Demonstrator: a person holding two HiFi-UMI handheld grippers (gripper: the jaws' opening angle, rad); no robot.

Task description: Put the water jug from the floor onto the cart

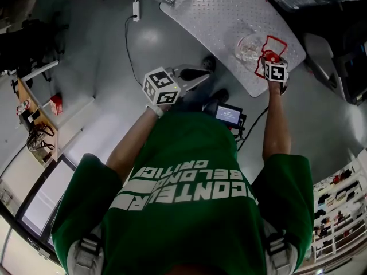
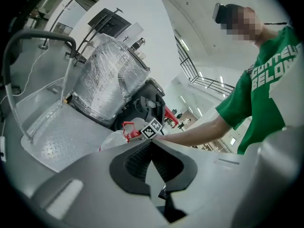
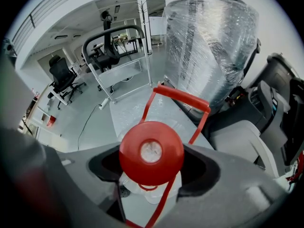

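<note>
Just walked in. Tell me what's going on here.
A person in a green T-shirt holds a two-jaw tool in each hand. The right tool is closed around the neck of a clear plastic water jug with a red cap and red handle, which appears to rest on the grey diamond-plate metal cart. The left tool is held away over the floor, jaws together and empty. The jug is on the cart but not yet released.

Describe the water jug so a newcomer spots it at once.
Find the grey diamond-plate cart deck at the head view's top. Near its right end is the water jug, clear plastic. Its red cap and red carry handle set it apart.
</note>
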